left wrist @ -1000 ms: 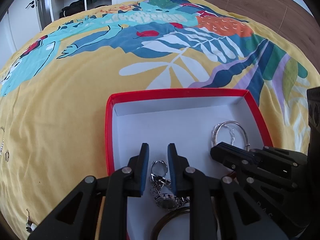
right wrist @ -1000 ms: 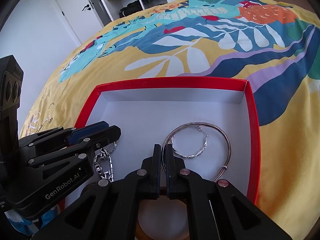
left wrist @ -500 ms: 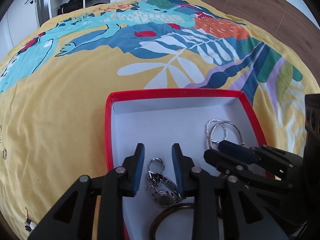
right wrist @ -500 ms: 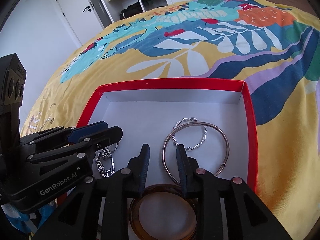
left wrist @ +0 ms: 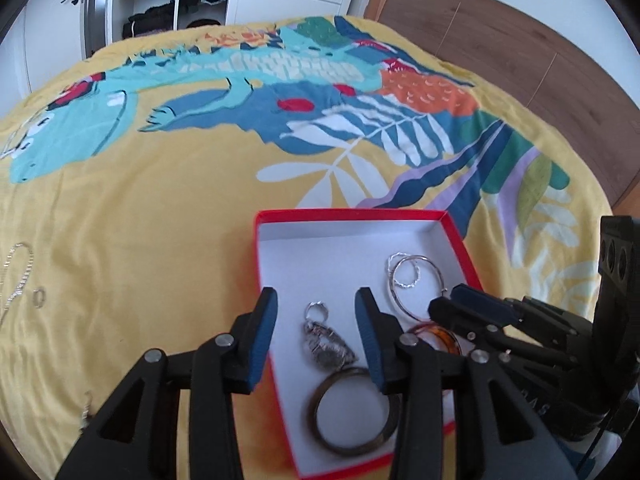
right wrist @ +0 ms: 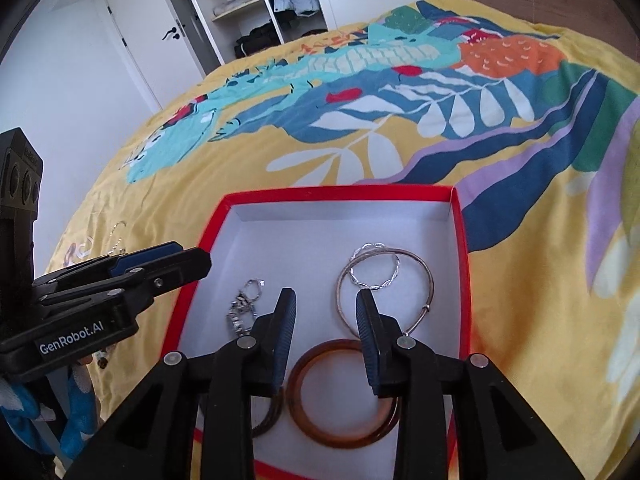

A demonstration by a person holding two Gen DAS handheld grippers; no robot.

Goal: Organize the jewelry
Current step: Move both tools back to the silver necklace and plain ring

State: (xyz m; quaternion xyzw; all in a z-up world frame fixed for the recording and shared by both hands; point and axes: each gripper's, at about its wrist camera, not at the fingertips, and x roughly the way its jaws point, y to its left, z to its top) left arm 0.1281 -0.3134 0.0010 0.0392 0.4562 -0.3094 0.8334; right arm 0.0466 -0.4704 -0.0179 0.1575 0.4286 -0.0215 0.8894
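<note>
A yellow bedspread (left wrist: 160, 208) with a bright animal print fills both views, a wardrobe at the top. Low in the frame lies the red box (left wrist: 352, 213), holding a watch (left wrist: 328, 344), a dark ring (left wrist: 352, 412), an amber bangle (right wrist: 340, 396) and silver hoops (right wrist: 384, 280). My left claw (left wrist: 316, 340) has just been opening and stands wide over the watch, gripping nothing. My right claw (right wrist: 326, 338) has also just parted, narrower, empty above the bangle. A silver chain (left wrist: 18, 276) waits at the left edge of the left view. I judge it best to clear the box rim cleanly, then approach that chain wide.
</note>
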